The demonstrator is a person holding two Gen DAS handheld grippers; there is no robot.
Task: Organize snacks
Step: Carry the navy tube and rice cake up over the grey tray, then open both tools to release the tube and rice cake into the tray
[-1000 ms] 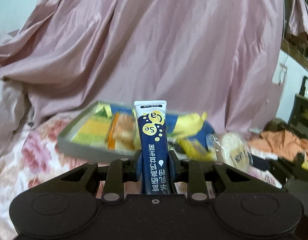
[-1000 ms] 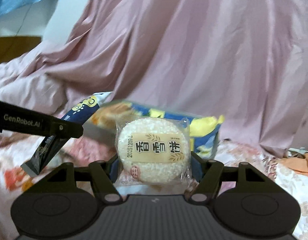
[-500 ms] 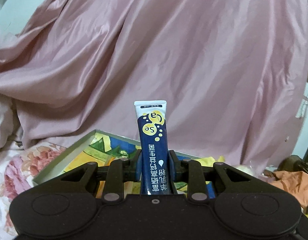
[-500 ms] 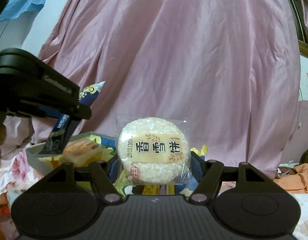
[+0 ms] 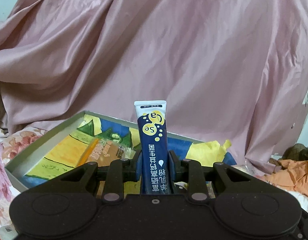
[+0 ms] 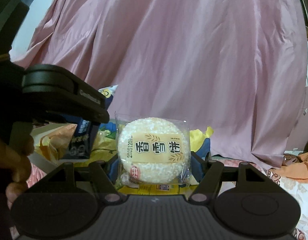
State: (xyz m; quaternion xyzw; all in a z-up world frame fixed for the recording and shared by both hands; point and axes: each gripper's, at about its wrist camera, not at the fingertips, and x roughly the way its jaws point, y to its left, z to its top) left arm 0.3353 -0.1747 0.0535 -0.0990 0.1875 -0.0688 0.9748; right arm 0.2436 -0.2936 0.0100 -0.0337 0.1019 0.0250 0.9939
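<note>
Glossy navy stick sachet (image 5: 153,142) stands upright, pinched in the left gripper (image 5: 154,165) above a shallow grey cardboard tray (image 5: 42,146). Right gripper (image 6: 154,160) clamps 1 round, pebbly rice cracker (image 6: 152,150) in crinkly clear wrap before satiny pink drapery (image 6: 184,60).

tray (image 5: 44,140): on the bed, before the draped sheet (image 5: 174,50)
biscuit packet (image 5: 102,152): inside the tray, near its left wall
orange cloth (image 5: 290,170): right of the tray

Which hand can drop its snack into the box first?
Probably the left. Its gripper holds the blue stick pack right over the open box; the right gripper's rice cracker sits further back.
</note>
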